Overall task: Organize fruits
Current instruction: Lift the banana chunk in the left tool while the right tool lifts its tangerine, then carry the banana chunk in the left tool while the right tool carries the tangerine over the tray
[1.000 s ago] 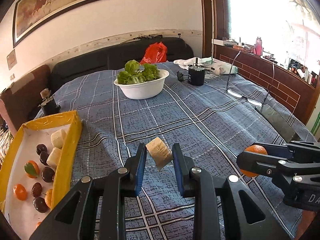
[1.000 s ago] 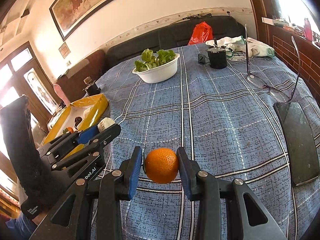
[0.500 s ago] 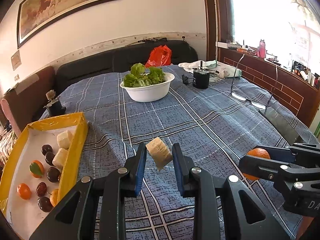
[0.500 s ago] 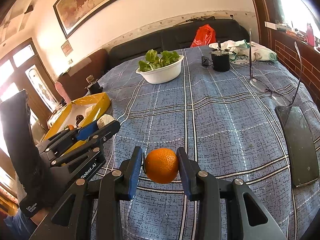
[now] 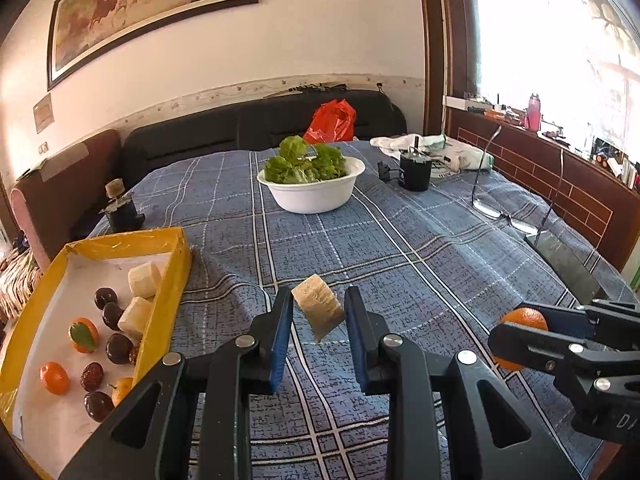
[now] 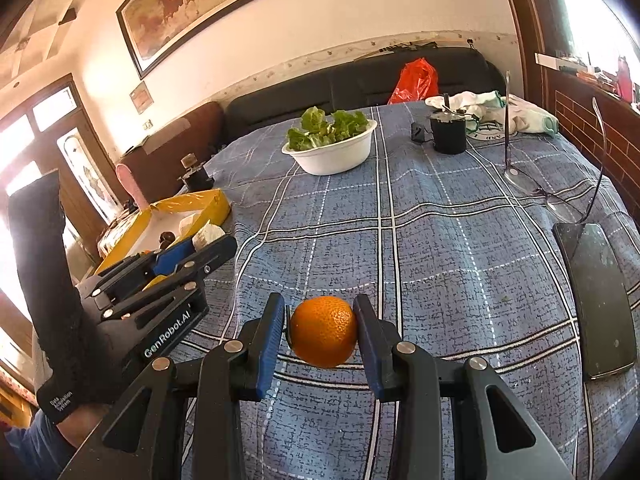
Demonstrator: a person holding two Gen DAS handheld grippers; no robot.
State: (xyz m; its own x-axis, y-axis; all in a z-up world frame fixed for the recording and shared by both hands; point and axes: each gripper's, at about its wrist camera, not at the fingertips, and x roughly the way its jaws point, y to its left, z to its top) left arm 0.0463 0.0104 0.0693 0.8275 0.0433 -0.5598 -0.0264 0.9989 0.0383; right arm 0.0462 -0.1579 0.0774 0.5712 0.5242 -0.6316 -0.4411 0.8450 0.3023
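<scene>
A pale cut banana piece (image 5: 320, 314) hangs tilted above the cloth, with my left gripper (image 5: 317, 302) shut on it. My right gripper (image 6: 320, 314) is shut on an orange (image 6: 323, 332), also held clear of the table. In the left wrist view the right gripper (image 5: 560, 340) and its orange (image 5: 524, 320) sit at the right edge. The yellow tray (image 5: 176, 280) at the left holds several banana pieces, dark round fruits and small oranges. The right wrist view shows the left gripper (image 6: 192, 248) next to the tray (image 6: 192, 202).
A white bowl of lettuce (image 5: 312, 188) stands mid-table on the blue checked cloth (image 5: 400, 264). Behind it are a black cup (image 5: 415, 174) and white cloth (image 5: 448, 152). Glasses (image 6: 560, 196) and a dark phone (image 6: 600, 300) lie at the right. A gloved hand (image 6: 60, 320) holds the left gripper.
</scene>
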